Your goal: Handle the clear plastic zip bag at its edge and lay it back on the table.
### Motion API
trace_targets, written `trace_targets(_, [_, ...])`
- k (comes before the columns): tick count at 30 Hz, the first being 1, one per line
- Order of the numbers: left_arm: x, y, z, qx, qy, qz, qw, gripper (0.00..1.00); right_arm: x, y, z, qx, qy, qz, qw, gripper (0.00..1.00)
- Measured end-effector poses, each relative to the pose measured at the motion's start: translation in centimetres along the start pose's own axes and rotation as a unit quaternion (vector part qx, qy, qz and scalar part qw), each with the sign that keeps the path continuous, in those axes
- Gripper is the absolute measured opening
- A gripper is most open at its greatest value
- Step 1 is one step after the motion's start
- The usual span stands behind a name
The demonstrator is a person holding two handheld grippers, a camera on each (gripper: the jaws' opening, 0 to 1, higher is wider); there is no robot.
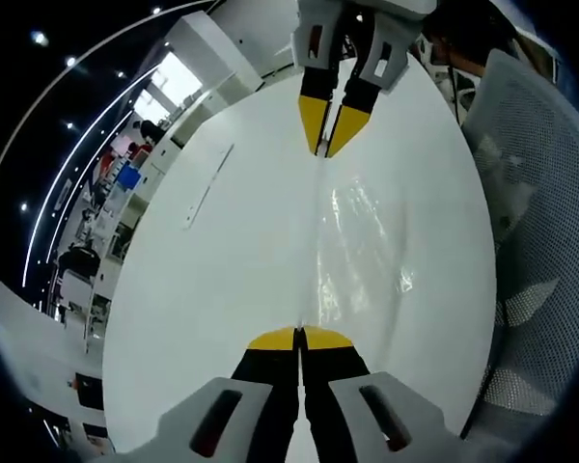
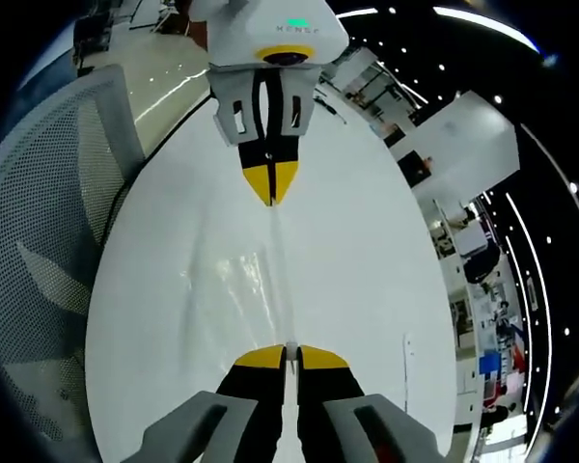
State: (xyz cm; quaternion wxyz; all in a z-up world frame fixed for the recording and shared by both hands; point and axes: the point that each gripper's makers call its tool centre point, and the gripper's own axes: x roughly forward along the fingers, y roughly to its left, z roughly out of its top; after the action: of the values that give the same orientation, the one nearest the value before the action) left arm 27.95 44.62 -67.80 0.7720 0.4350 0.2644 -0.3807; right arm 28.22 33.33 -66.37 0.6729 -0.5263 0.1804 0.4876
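Left gripper view: the left hand-held gripper [image 1: 299, 340] rises from the bottom, its yellow-tipped jaws pressed together on the near end of the clear zip bag [image 1: 362, 246]. The bag's top edge runs as a thin straight line from these jaws to the right hand-held gripper [image 1: 330, 145] at the far end, whose jaws pinch down to a point on that same edge. The bag is stretched between the two grippers over the white worktop [image 1: 222, 289]; its glossy, wrinkled body spreads to the right of the edge line, low against the worktop. Cannot tell whether it touches the surface. A thin pale strip [image 1: 207, 186] lies on the worktop, left of the bag and well apart from it. A grey mesh chair [image 1: 536, 241] stands beside the worktop's right edge. Office furniture shows far left, too small to read.

Right gripper view: the right hand-held gripper [image 2: 286, 355] is clamped on the near end of the bag's edge, a sliver of plastic visible between the jaws. The clear zip bag [image 2: 236, 280] spreads left of the edge line. The left hand-held gripper [image 2: 271, 191] is closed on the far end. White worktop [image 2: 367, 270] below, mesh chair [image 2: 53, 241] on the left, thin strip [image 2: 405, 365] near right.
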Motion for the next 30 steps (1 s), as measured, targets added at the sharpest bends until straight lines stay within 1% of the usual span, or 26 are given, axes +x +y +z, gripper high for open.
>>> trace_targets(4, [0.0,-0.1,-0.1,0.009,0.003,0.000,1.0000,0.00,-0.4,-0.1,0.5,0.009,-0.012,0.002,0.9999,0.01])
trace_targets(5, [0.0,-0.2,-0.1,0.011,0.003,0.000,0.9999,0.00,-0.6,-0.1,1.0,0.017,-0.027,0.003,0.9995,0.02])
trace_targets(6, [0.0,-0.2,-0.1,0.013,0.004,0.000,0.9999,0.00,-0.7,-0.3,1.2,0.020,-0.032,0.001,0.9993,0.02])
trace_targets(10, [0.1,-0.2,0.0,0.018,0.004,0.000,0.9998,0.00,-1.3,-1.1,2.6,0.030,-0.061,-0.009,0.9977,0.06])
trace_targets(14, [0.2,-0.1,0.2,0.020,0.003,0.000,0.9998,0.00,-1.9,-2.2,3.8,0.034,-0.082,-0.017,0.9959,0.07])
trace_targets(16, [0.2,-0.1,0.3,0.020,0.002,0.002,0.9998,0.00,-1.9,-2.6,4.2,0.039,-0.088,-0.018,0.9952,0.07])
trace_targets(20, [0.2,-0.1,0.4,0.020,0.002,0.001,0.9998,0.00,-1.5,-3.0,4.5,0.039,-0.088,-0.019,0.9952,0.07])
trace_targets(26, [0.1,-0.1,0.2,0.017,0.003,0.000,0.9998,0.00,-0.6,-2.3,4.9,0.023,-0.082,-0.006,0.9963,0.07])
trace_targets(30, [0.0,-0.2,0.2,0.019,0.002,-0.001,0.9998,0.00,0.1,-1.9,4.8,0.012,-0.073,0.001,0.9973,0.07])
